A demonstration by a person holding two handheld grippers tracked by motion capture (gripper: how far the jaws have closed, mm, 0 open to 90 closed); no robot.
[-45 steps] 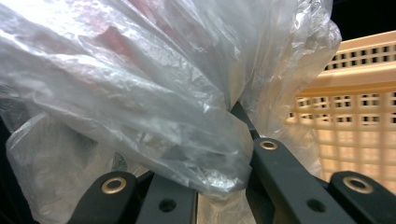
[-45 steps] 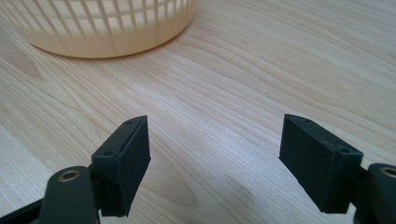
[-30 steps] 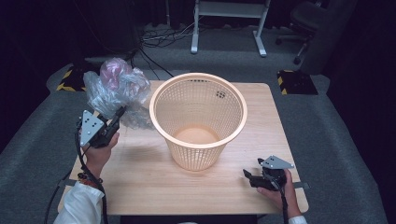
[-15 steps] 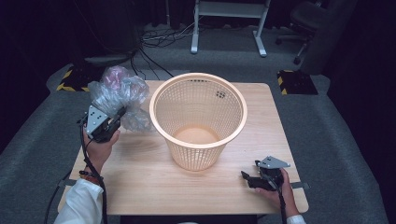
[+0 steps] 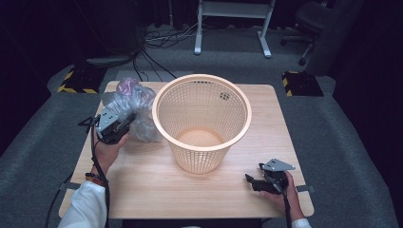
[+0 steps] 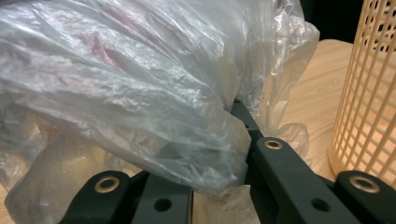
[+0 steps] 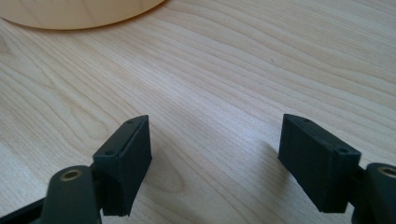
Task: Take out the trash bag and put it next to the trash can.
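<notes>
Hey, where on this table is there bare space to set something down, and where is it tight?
Free: the near strip of table between the left gripper and right gripper, and the right side beyond the basket. Crowded: the far left corner, where the plastic bag lies against the basket.

Light wooden table (image 5: 157, 190) stands on grey carpet (image 5: 351, 142). Beyond the far edge I see a white metal stand's legs (image 5: 197, 40), black cables (image 5: 157, 40) tangled on the floor and a dark office chair (image 5: 311, 19) at far right. Yellow-black striped pads (image 5: 76, 80) flank both far table corners.
</notes>
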